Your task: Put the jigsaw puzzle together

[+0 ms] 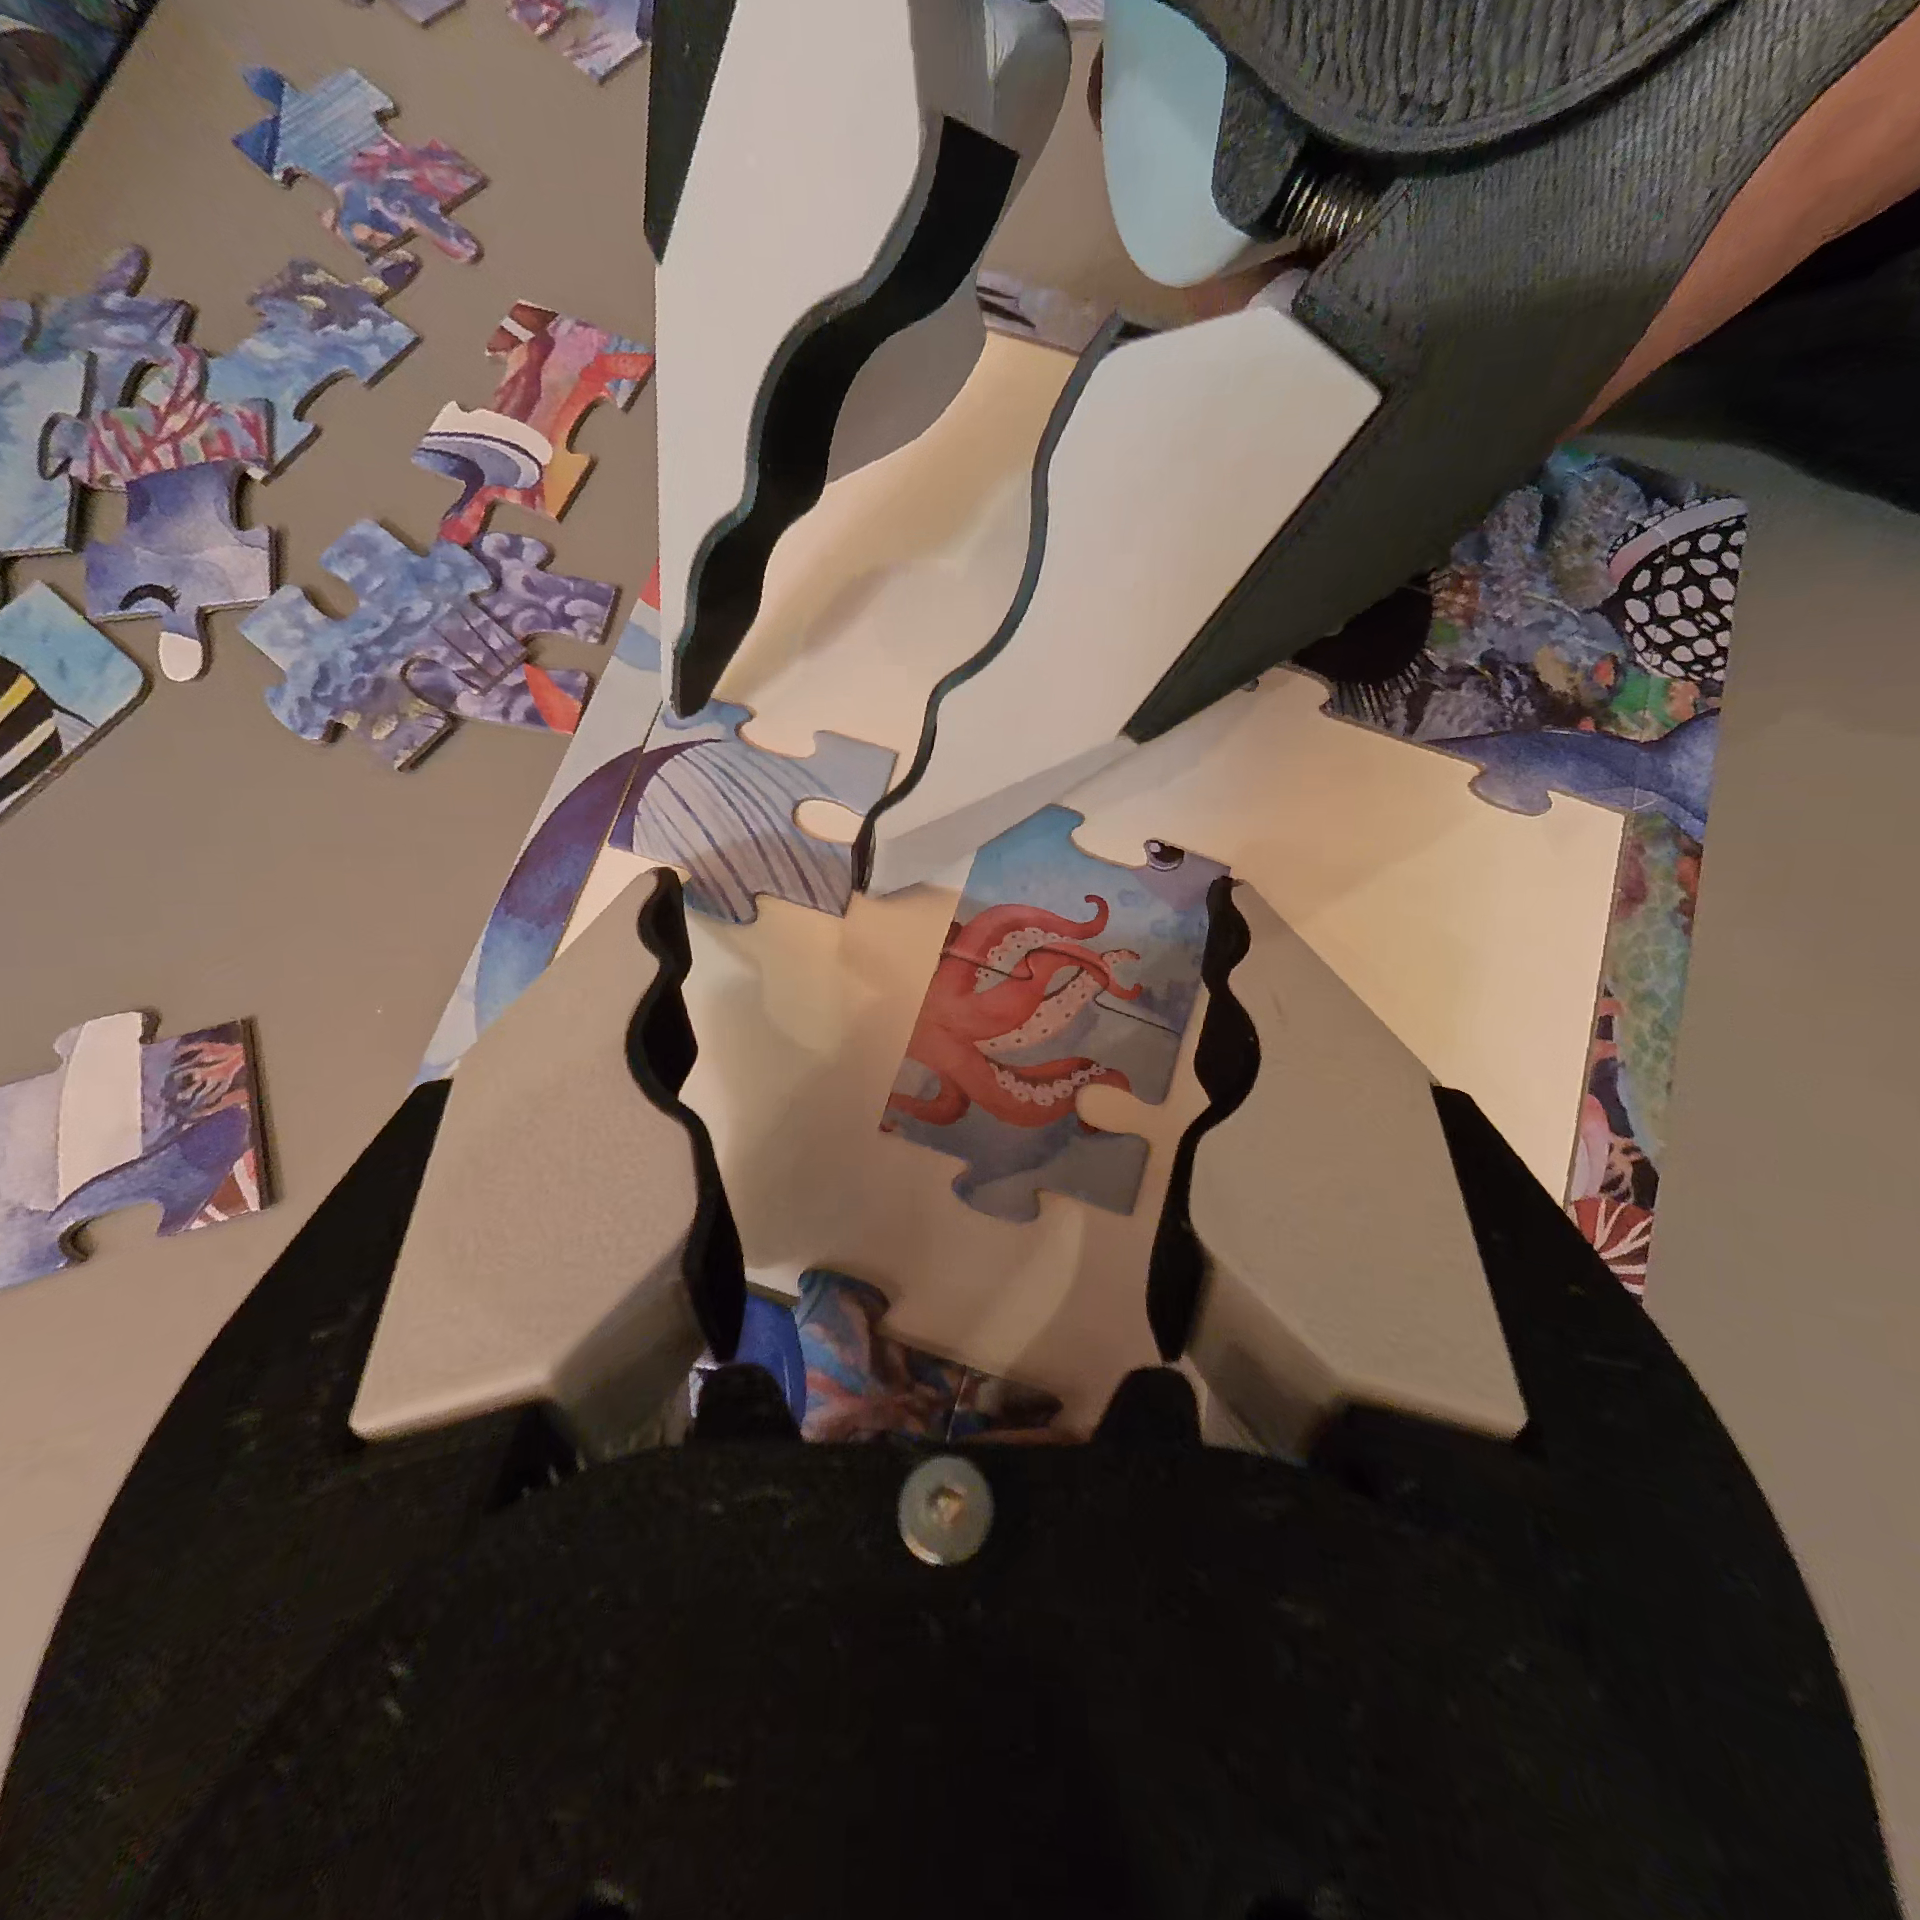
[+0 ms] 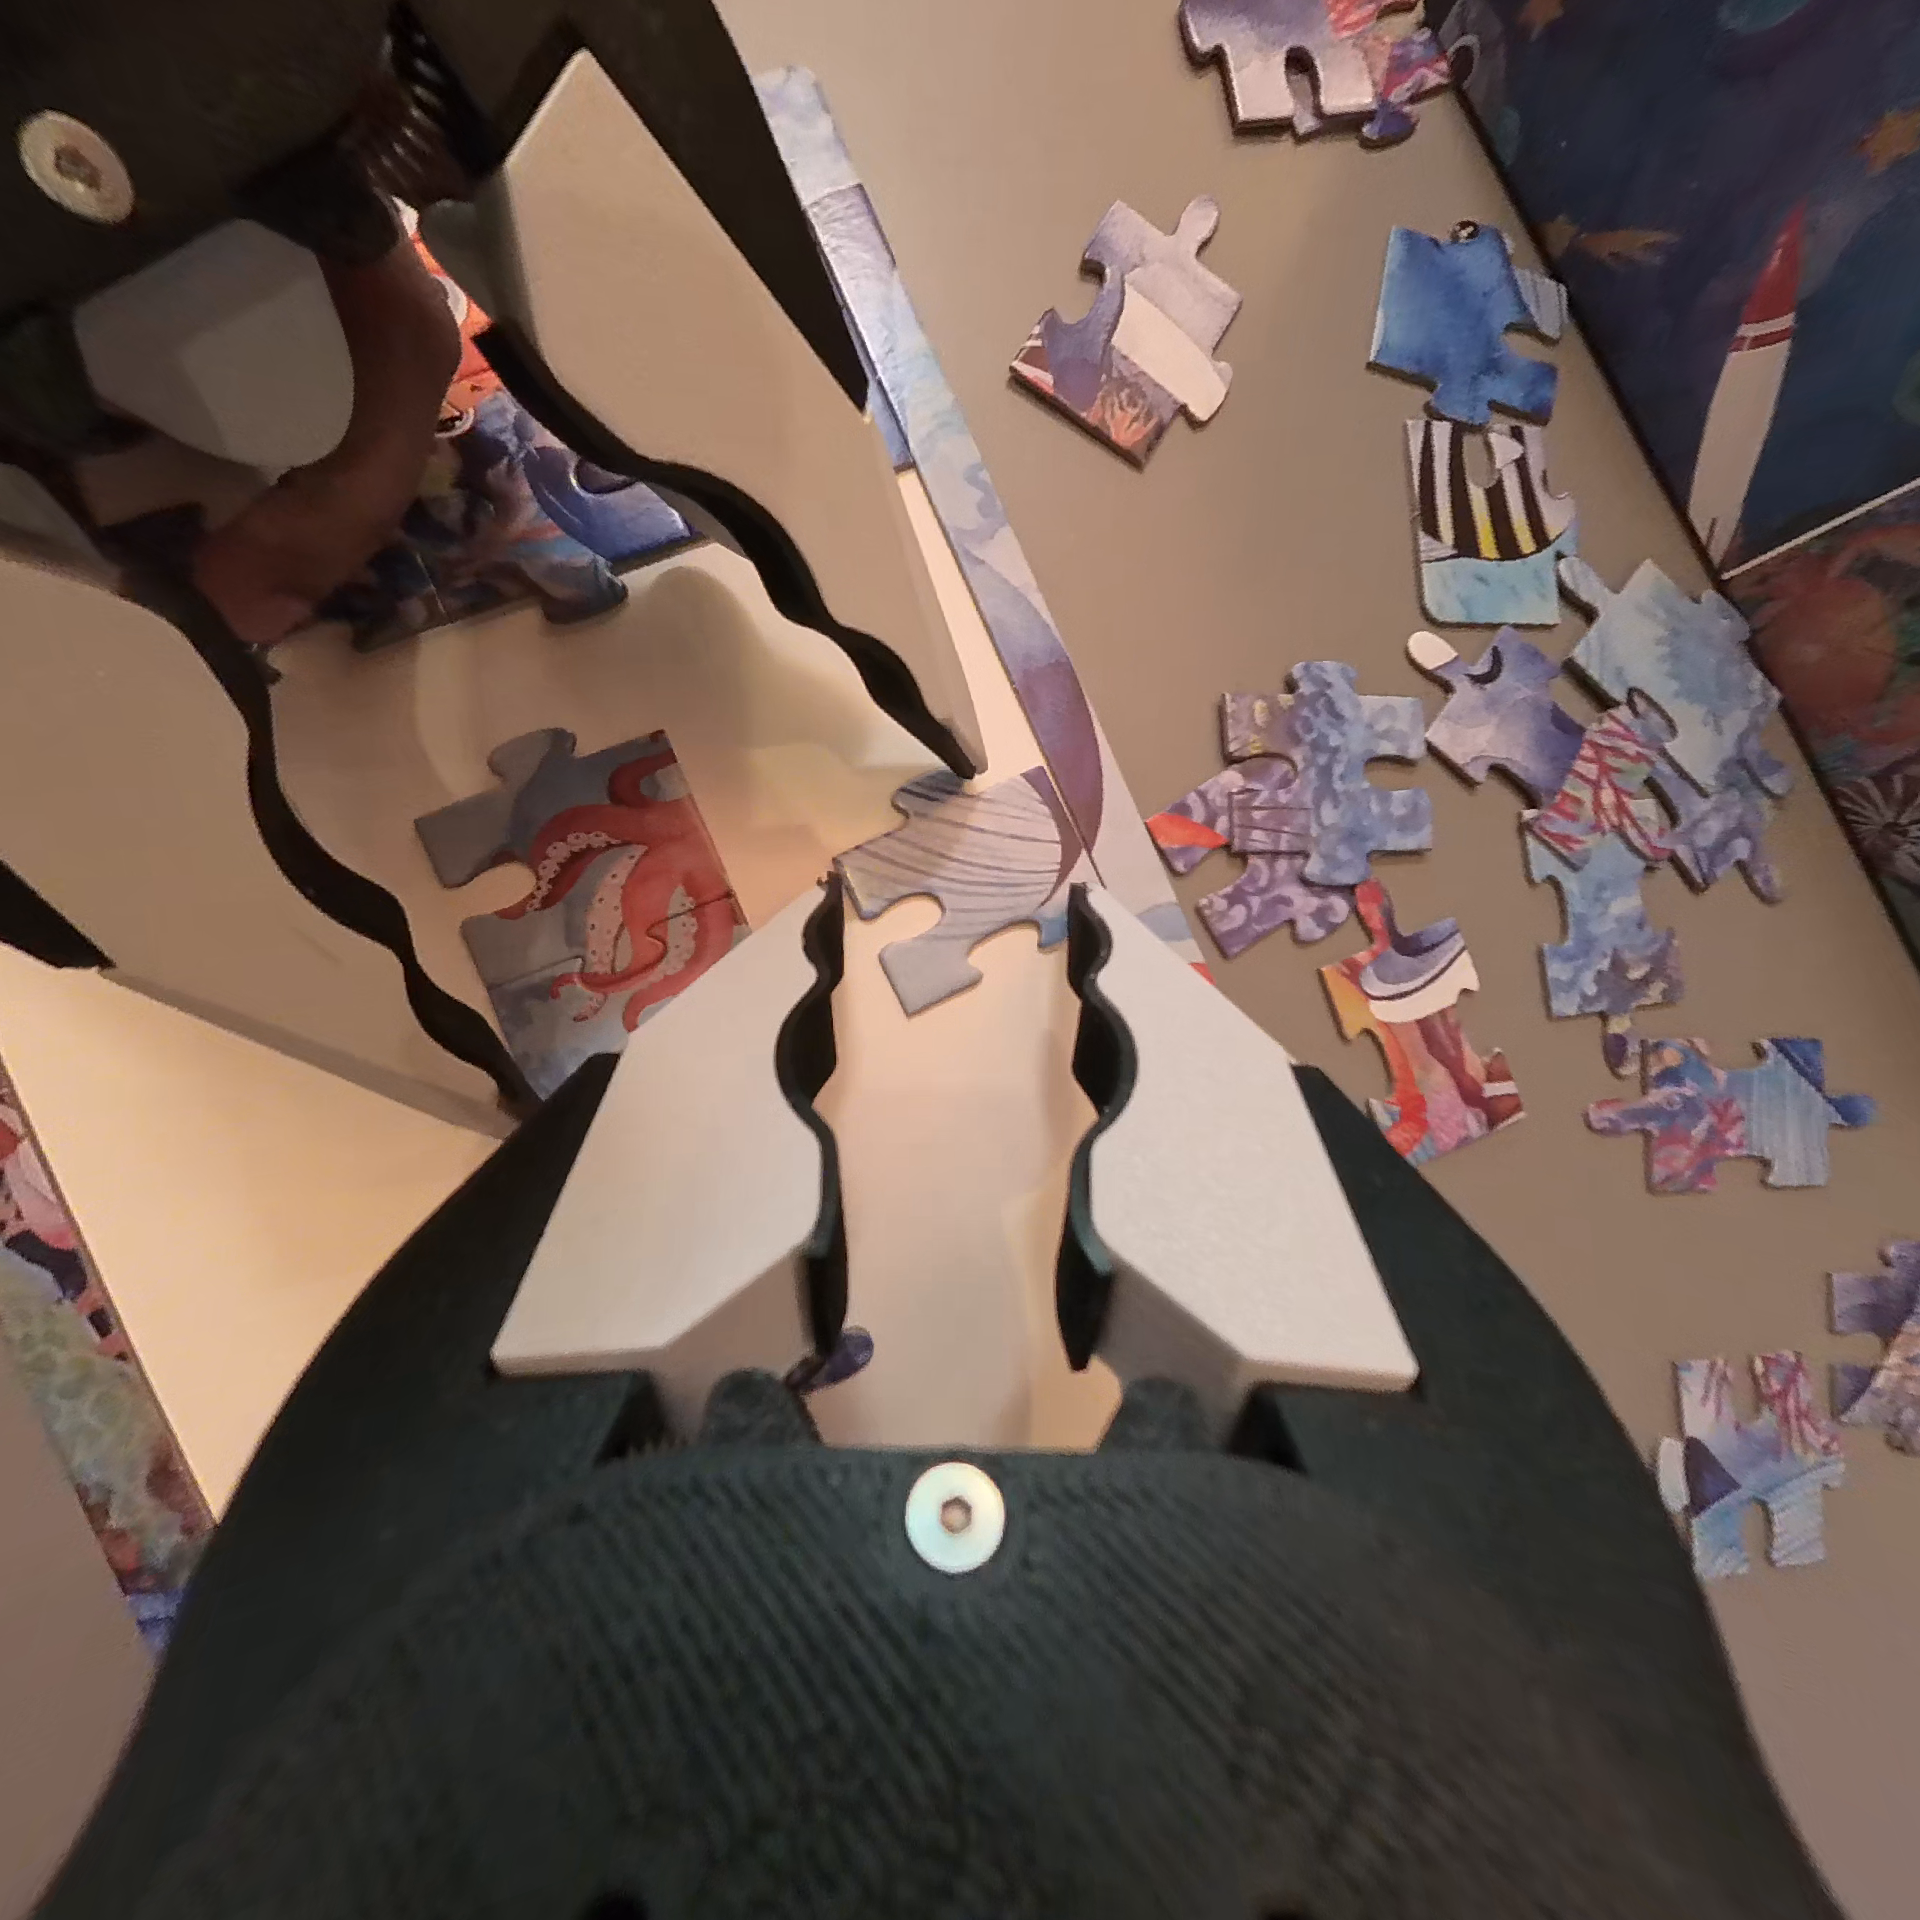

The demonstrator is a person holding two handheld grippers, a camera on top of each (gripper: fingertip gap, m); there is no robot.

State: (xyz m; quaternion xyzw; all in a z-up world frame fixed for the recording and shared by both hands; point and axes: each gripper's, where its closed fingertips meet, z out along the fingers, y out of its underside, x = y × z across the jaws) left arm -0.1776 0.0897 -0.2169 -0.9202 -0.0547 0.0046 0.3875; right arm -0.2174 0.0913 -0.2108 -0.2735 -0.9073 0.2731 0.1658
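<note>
Both grippers worked over the cream puzzle board point(image 1: 1455, 935), which lay on a grey table point(image 1: 312, 883). The left gripper point(image 1: 940, 894) hung above the board with its jaws spread wide and nothing between them. Under it lay the octopus section point(image 1: 1029, 1029), a few joined pieces showing red tentacles, apart from the assembled border. The right gripper point(image 1: 774, 769) reached in from the far side, its jaws also parted. Its two fingertips straddled the striped whale piece point(image 1: 748, 821), one tip at the piece's outer end and the other at its inner edge, without squeezing it. That piece lay flat at the board's left edge, beside the blue border strip point(image 2: 1039, 623).

In the right wrist view the same whale piece point(image 2: 966, 883) sat just ahead of the right gripper's point(image 2: 951, 899) tips, with the octopus section point(image 2: 603, 883) to its left under the left gripper point(image 2: 727, 914).

Finished border point(image 1: 1642, 644) with a spotted fish filled the board's far right corner. Loose pieces point(image 2: 1558, 831) lay scattered on the table beyond the board's left edge, some overlapping, near the puzzle box point(image 2: 1766, 312) at the table's edge.
</note>
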